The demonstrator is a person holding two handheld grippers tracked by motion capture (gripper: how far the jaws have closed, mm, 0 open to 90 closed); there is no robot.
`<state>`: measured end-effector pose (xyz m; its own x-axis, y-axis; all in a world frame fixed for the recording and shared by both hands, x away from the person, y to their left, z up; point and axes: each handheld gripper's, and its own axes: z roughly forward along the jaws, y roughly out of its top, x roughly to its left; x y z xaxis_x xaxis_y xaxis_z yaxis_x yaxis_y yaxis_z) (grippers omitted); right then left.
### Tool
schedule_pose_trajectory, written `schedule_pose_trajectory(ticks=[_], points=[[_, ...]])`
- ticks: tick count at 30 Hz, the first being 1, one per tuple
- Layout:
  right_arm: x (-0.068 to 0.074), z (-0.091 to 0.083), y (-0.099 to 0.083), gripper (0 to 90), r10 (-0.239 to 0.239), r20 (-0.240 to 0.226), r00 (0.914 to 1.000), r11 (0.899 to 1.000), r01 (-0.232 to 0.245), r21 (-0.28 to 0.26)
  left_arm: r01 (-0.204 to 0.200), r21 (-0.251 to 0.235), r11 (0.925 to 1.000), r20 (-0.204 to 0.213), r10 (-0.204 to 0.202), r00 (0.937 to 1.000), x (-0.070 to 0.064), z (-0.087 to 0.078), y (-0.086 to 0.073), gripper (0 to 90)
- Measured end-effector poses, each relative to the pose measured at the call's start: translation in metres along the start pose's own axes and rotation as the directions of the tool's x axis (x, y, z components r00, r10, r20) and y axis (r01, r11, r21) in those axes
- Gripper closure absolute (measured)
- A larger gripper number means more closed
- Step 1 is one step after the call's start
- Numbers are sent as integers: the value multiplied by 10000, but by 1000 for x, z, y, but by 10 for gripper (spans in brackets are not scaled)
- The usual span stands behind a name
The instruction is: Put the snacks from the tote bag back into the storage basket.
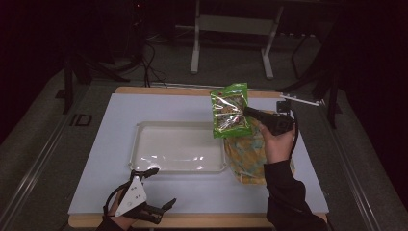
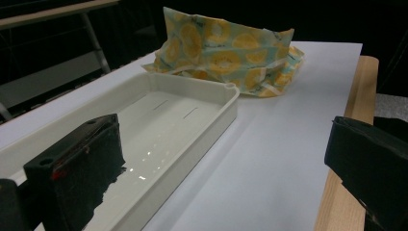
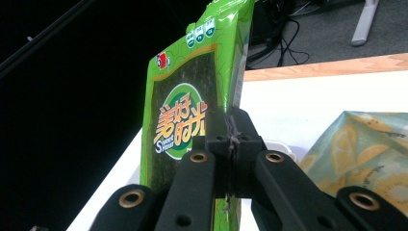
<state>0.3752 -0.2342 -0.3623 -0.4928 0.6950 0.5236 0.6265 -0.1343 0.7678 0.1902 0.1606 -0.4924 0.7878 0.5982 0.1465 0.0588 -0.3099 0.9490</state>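
My right gripper (image 1: 248, 111) is shut on a green snack packet (image 1: 230, 110), holding it in the air above the right end of the white tray (image 1: 144, 144). In the right gripper view the packet (image 3: 185, 103) stands on edge, pinched between the jaws of my right gripper (image 3: 232, 139). A yellow lemon-print bag (image 1: 246, 153) lies on the table just right of the tray, below the held packet. My left gripper (image 1: 163, 188) rests open near the table's front edge, left of centre. In the left gripper view the tray (image 2: 202, 115) and the lemon-print bag (image 2: 226, 50) lie ahead.
A white sheet (image 1: 110, 163) covers the wooden table (image 1: 202, 220). Table legs and cables (image 1: 149, 62) stand on the floor beyond the far edge. A metal bracket (image 1: 300, 100) sits at the table's far right corner.
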Motion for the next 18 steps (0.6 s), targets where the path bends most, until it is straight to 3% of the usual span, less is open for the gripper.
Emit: schedule_pose_trajectory(ticks=[10,18], points=[[5,10,-10,889,166,-199,9997,9998,-168,-113,-7,18,10000,-6,7,10000,0,1,0,4],[14,26,-21,889,134,-378,9992,9998,-129,132,-16,-3,10000,36,16,10000,0,1,0,4]])
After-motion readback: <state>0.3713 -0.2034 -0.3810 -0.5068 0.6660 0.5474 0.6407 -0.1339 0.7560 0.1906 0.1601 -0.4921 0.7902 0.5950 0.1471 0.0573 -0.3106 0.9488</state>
